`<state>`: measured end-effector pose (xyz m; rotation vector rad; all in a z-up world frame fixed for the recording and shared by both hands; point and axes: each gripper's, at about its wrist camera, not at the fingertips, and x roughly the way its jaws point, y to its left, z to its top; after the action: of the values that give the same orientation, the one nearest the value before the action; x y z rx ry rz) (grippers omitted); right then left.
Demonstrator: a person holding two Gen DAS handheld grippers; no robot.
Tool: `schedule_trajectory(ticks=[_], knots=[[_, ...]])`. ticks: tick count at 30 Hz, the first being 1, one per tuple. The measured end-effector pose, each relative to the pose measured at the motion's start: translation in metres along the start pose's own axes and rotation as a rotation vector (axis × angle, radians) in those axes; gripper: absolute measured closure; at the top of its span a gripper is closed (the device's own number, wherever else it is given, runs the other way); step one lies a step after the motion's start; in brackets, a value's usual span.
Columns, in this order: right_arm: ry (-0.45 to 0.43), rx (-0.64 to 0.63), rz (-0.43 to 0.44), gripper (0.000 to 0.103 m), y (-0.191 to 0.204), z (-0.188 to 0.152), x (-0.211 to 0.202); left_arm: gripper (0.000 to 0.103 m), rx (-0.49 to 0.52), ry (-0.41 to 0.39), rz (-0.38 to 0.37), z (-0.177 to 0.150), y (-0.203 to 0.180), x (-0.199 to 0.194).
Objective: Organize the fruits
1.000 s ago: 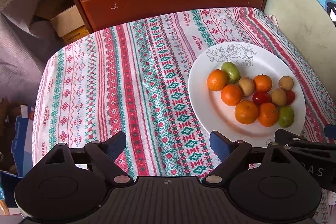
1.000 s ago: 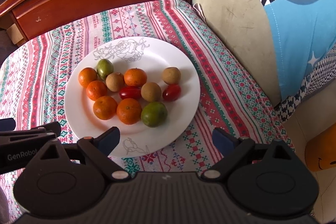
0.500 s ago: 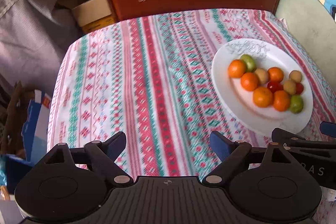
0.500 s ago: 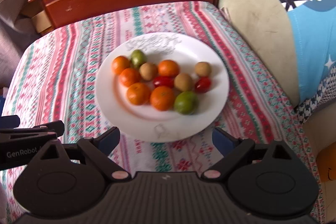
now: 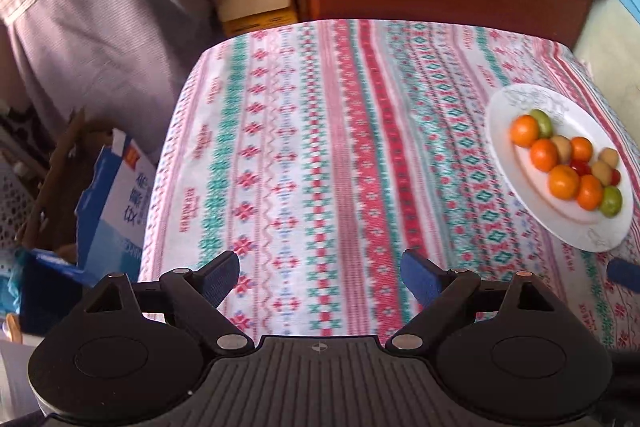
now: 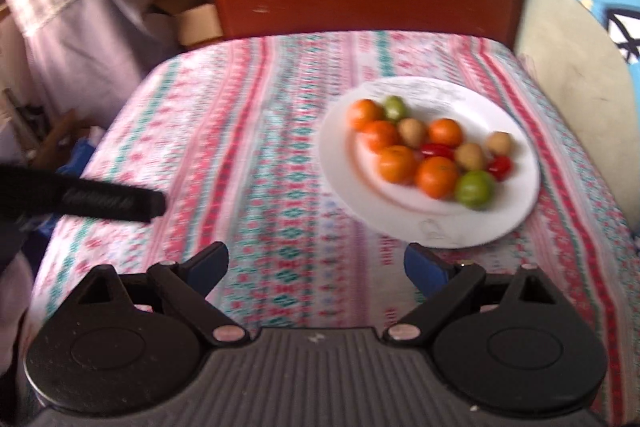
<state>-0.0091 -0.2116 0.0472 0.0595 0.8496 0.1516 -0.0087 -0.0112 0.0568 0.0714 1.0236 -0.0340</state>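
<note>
Currently both the left hand-held gripper (image 5: 320, 273) and the right hand-held gripper (image 6: 316, 263) are hovering spread wide and carrying nothing over the striped cloth (image 5: 320, 147) on the bench, while the fruits (image 6: 430, 149) are lying heaped together on the white plate (image 6: 516, 195). That is fitting either fruits already gathered or sorting still pending, so no step is showing clearly.

- The left gripper (image 5: 320, 273) has swung left, so the plate (image 5: 504, 131) now sits far right in its view.
- The right gripper (image 6: 316, 261) has turned left too, off the plate.
</note>
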Motion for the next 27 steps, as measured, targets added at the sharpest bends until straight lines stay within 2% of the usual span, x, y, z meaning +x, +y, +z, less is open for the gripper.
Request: schedule_trajectory(ticks=[3,10,13,16,18,27], knots=[[-0.016,-0.073,0.055,0.009,0.015,-0.013,0.001,0.014,-0.01,0.003,0.017,-0.001,0.007,0.004],[-0.072,-0.233,0.069,0.009,0.04,-0.044,0.016,0.014,-0.008,0.013,0.023,-0.005,0.009,0.008],[-0.071,-0.253,0.056,0.009,0.041,-0.052,0.026,0.014,-0.005,0.012,0.027,-0.006,0.008,0.009],[-0.095,-0.216,0.063,0.006,0.036,-0.053,0.028,0.014,-0.008,0.019,0.024,-0.007,0.009,0.011],[-0.1,-0.223,0.059,0.001,0.036,-0.053,0.031,0.014,-0.004,0.02,0.025,-0.007,0.008,0.012],[-0.124,-0.257,0.083,0.0,0.035,-0.048,0.038,0.014,-0.004,0.03,0.021,-0.009,0.008,0.017]])
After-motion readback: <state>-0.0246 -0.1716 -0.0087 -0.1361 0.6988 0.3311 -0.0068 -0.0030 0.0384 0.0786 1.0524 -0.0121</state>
